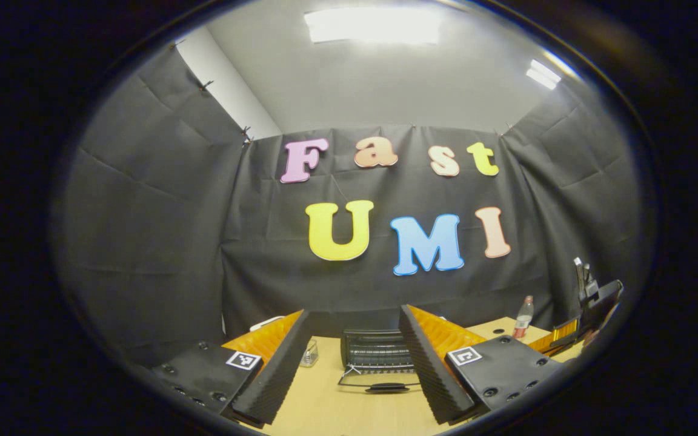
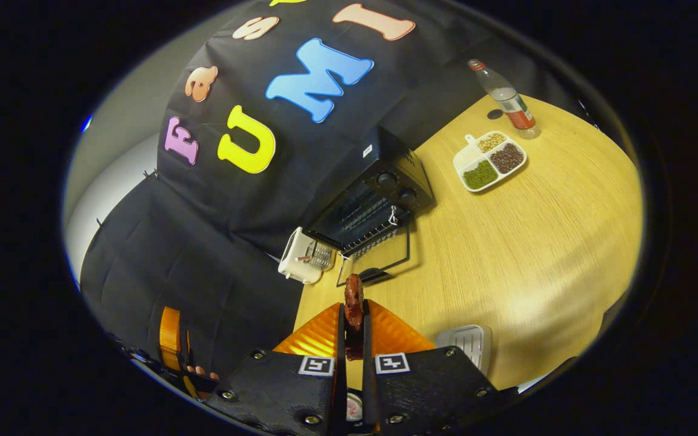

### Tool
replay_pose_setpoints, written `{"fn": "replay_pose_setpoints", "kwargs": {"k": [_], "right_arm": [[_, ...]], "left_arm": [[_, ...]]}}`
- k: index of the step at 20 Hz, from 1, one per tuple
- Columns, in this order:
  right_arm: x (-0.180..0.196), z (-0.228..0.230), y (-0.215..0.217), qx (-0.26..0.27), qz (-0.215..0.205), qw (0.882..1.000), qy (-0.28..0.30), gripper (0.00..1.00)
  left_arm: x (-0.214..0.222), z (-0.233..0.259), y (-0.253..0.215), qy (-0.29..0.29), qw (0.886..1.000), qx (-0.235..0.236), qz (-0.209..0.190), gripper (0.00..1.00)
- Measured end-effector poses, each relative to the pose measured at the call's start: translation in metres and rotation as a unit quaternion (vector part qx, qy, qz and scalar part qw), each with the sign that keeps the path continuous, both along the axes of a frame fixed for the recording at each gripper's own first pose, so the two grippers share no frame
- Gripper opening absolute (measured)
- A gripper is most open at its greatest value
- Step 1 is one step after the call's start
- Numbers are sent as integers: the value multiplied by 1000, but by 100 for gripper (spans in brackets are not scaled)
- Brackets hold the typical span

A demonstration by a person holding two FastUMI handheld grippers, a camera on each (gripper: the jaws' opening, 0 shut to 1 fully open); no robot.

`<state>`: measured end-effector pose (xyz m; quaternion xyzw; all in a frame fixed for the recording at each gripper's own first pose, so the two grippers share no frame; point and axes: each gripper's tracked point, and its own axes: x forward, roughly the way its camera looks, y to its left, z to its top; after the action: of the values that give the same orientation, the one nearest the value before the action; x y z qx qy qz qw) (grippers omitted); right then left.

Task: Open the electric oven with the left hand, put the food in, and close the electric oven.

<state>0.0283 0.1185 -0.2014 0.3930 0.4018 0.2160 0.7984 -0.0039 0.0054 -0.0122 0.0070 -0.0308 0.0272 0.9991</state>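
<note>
Pinching a reddish strip of food lengthwise, the right gripper points it at the electric oven, door dropped open. Left gripper gapes before the oven.

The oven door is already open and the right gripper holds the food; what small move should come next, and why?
Probably carry the food, pinched in the right gripper, forward into the electric oven: its door lies folded down, and the left gripper is open and holds nothing.
</note>
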Motion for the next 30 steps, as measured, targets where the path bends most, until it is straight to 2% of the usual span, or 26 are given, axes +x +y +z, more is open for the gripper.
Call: {"fn": "replay_pose_setpoints", "kwargs": {"k": [1, 10, 11, 12, 23, 24, 25, 26, 27, 30], "right_arm": [[7, 4, 8, 2, -3, 1000, -6, 10], [81, 0, 65, 1, -57, 997, -45, 10], [89, -3, 71, 2, -67, 997, -48, 10], [96, -6, 77, 5, -75, 996, -50, 10], [164, -46, 137, -20, -130, 988, -77, 10], [171, -48, 141, -20, -136, 987, -81, 10], [177, -51, 146, -19, -142, 986, -85, 10], [183, -54, 150, -19, -147, 985, -88, 10], [188, -57, 153, -21, -152, 984, -94, 10], [207, -75, 165, -29, -160, 982, -98, 10]], "left_arm": [[7, 0, 5, 0, 1000, -2, 1, 100], [64, -8, 56, 6, 1000, 7, 3, 100], [67, -10, 62, 10, 1000, 6, 3, 100], [73, -15, 66, 13, 1000, 5, 3, 96], [140, -45, 127, 37, 999, -5, 2, 100], [144, -46, 131, 38, 999, -4, 3, 100], [149, -48, 138, 40, 999, 1, 4, 96], [152, -51, 145, 43, 999, 4, 5, 96], [156, -54, 151, 46, 999, 8, 6, 100], [167, -61, 171, 55, 998, 20, 13, 100]]}}
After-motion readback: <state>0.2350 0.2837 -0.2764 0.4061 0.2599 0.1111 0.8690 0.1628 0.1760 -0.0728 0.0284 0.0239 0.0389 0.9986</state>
